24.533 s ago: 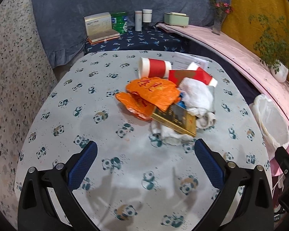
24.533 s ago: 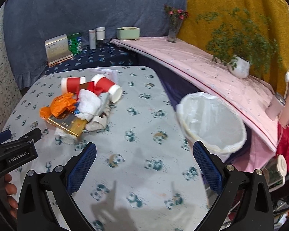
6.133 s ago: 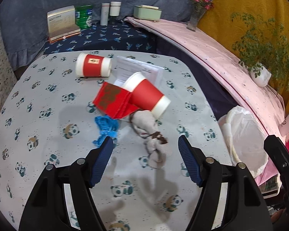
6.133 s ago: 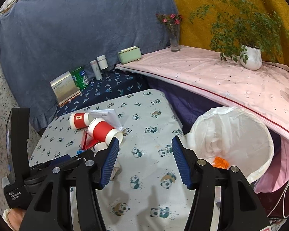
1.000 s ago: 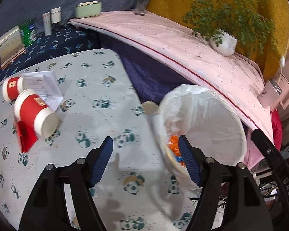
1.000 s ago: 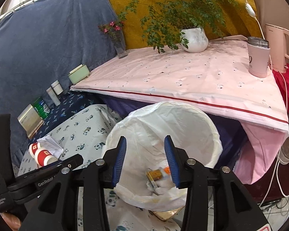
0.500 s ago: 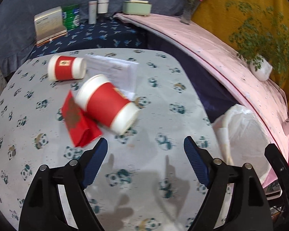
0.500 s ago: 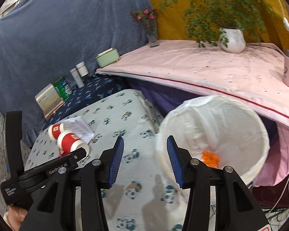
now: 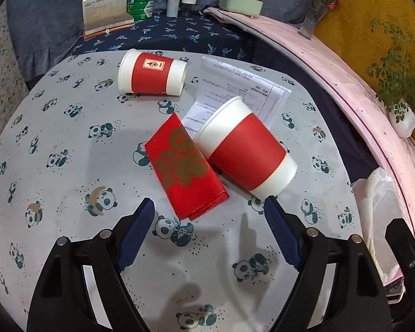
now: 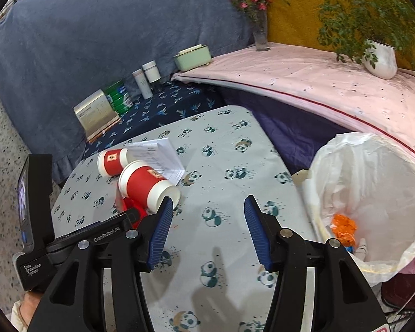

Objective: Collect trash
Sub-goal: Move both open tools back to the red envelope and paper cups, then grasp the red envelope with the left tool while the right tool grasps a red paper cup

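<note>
Now the left claw [image 9: 209,215] hangs spread and empty with the red envelope [image 9: 184,166] and the lying paper cup [image 9: 246,149] just ahead of its tips, so a careless closing could probably push the round cup away to roll.

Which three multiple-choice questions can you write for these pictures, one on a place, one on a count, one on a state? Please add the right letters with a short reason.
1. Where does the red envelope lie?
A. in the bin
B. on the table beside the near cup
C. on the pink shelf

2. How many paper cups lie on the table?
A. one
B. two
C. four

3. How stands the left tool?
A. open, holding nothing
B. shut on a cup
C. shut on the envelope

Answers: 1 B, it lies flat against the near cup. 2 B, the near cup and a far cup. 3 A, its fingers stand apart over bare cloth.
</note>
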A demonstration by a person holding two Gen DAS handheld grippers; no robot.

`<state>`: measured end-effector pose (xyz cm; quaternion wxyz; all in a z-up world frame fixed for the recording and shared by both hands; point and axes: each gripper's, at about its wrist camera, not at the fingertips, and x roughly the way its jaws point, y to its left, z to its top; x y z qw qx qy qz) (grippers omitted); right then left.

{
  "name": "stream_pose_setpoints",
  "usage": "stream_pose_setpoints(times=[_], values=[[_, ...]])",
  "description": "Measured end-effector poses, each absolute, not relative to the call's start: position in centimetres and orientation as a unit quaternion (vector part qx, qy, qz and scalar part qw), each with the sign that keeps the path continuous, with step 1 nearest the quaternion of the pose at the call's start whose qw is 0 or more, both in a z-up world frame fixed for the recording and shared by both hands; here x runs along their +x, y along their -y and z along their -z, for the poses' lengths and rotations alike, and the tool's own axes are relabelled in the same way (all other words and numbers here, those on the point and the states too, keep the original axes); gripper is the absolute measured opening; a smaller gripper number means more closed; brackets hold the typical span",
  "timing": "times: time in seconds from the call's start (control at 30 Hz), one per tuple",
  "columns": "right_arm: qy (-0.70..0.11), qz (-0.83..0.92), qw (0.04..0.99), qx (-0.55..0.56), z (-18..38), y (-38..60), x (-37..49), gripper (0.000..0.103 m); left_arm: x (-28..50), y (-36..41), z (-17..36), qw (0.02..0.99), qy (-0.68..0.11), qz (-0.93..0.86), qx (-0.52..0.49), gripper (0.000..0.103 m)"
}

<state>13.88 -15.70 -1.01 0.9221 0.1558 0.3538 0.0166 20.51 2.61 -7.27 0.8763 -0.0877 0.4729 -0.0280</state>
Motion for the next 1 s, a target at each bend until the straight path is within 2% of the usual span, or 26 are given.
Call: stream_pose_setpoints(times=[0.17, 0.2, 0.33, 0.4, 0.43, 0.53, 0.7, 1.0], values=[[-0.367, -0.029, 0.918, 0.145, 1.8, 14.4, 15.2, 0.054, 21.6, -2.3, 8.6, 0.874, -0.48, 0.029, -0.064, 0.076], [-0.37, -0.032, 0.917, 0.144, 1.9, 14.2, 15.5, 0.055, 21.8, -2.4, 8.9, 0.873, -0.482, 0.029, -0.063, 0.072], [-0.378, -0.044, 0.915, 0.137, 2.5, 13.2, 16.5, 0.056, 22.3, -3.6, 9.7, 0.865, -0.495, 0.04, -0.074, 0.041], [-0.382, -0.051, 0.913, 0.131, 2.8, 12.5, 17.2, 0.056, 22.3, -4.4, 9.8, 0.863, -0.496, 0.043, -0.082, 0.03], [-0.384, -0.055, 0.913, 0.129, 2.9, 12.1, 17.6, 0.056, 22.2, -4.8, 9.7, 0.863, -0.496, 0.044, -0.085, 0.021], [-0.385, -0.068, 0.912, 0.125, 3.1, 11.0, 18.8, 0.063, 22.2, -6.1, 9.3, 0.865, -0.492, 0.04, -0.09, 0.006], [-0.389, -0.087, 0.911, 0.107, 3.4, 9.3, 21.2, 0.067, 22.5, -7.6, 9.0, 0.864, -0.492, 0.038, -0.101, 0.003], [-0.417, -0.123, 0.896, 0.088, 4.7, 7.8, 25.6, 0.074, 23.7, -8.9, 9.0, 0.86, -0.497, 0.044, -0.11, 0.003]])
